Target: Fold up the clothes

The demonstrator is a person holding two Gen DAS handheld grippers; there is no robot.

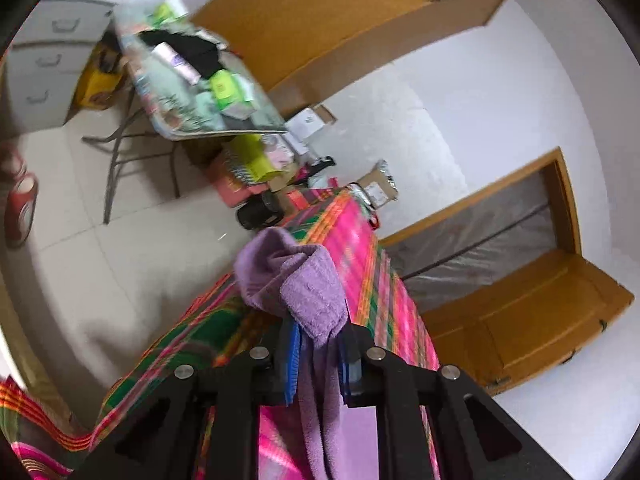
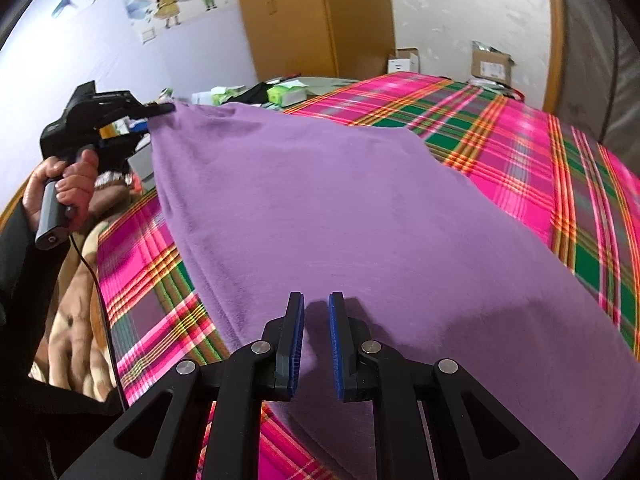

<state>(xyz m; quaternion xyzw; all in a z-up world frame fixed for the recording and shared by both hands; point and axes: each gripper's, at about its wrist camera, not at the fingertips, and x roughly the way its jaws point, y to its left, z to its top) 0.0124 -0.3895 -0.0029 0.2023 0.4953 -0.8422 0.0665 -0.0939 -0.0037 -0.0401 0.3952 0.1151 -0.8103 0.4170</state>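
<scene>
The left gripper [image 1: 316, 344] is clamped on a bunched corner of the purple cloth [image 2: 340, 216], the fabric being squeezed between the blue pads [image 1: 294, 356] and spilling over the tips in a thick roll. In the right wrist view that same gripper [image 2: 150, 122] is seen raised at the far left corner of the cloth, held in a hand [image 2: 68, 184], with the cloth pulled up into a peak there.

The right gripper [image 2: 316, 340] is held low over the near edge, its jaws narrowly parted. Purple fabric lies under and between the pads [image 2: 298, 344], but the pads are not seen pressing on it; whether any fold is pinched cannot be told for certain.

From the right gripper outward, the cloth is spread ahead and to the right across the plaid bedcover [image 2: 540, 152], its long axis running from the lifted far-left corner down toward the near right. Beyond the bed, a wooden wardrobe [image 2: 312, 20] and cardboard boxes [image 2: 492, 64] are seen.

The coming move is judged to turn on that diagonal: the lifted corner would be carried across toward the right side, where the right gripper is nearer the anchoring edge.
</scene>
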